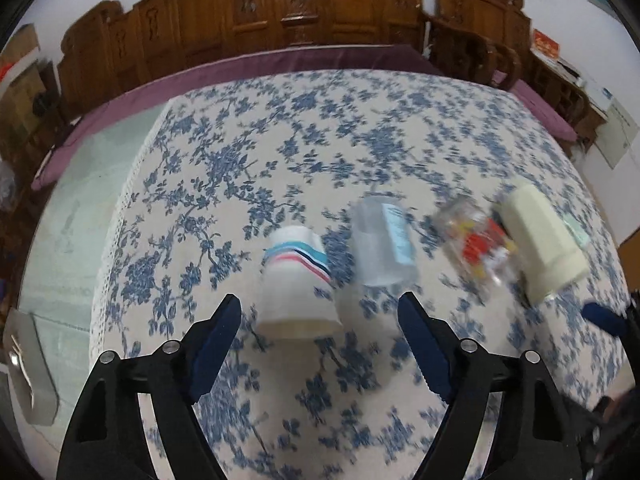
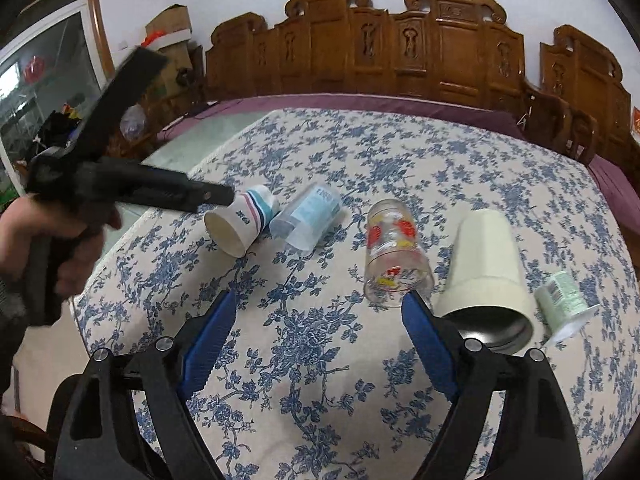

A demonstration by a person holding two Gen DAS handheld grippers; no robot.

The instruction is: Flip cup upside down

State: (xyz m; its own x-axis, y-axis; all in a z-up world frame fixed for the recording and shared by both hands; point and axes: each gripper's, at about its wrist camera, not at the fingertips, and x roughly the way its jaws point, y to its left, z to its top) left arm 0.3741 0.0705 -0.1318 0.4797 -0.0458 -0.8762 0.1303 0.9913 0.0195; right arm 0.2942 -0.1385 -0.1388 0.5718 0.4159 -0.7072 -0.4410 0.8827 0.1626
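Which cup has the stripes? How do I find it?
Look at the flowery tablecloth, where a row of cups lies tipped over. The striped cup is at the left end, beside the clear cup. It alone is white paper with pink, navy and teal bands.

Five cups are counted lying on their sides on the surface: one white cup with stripes (image 2: 244, 220), one clear cup with a blue label (image 2: 306, 220), one glass with red and yellow pictures (image 2: 394, 254), one big cream cup (image 2: 486, 260), and one small green cup (image 2: 564, 304).
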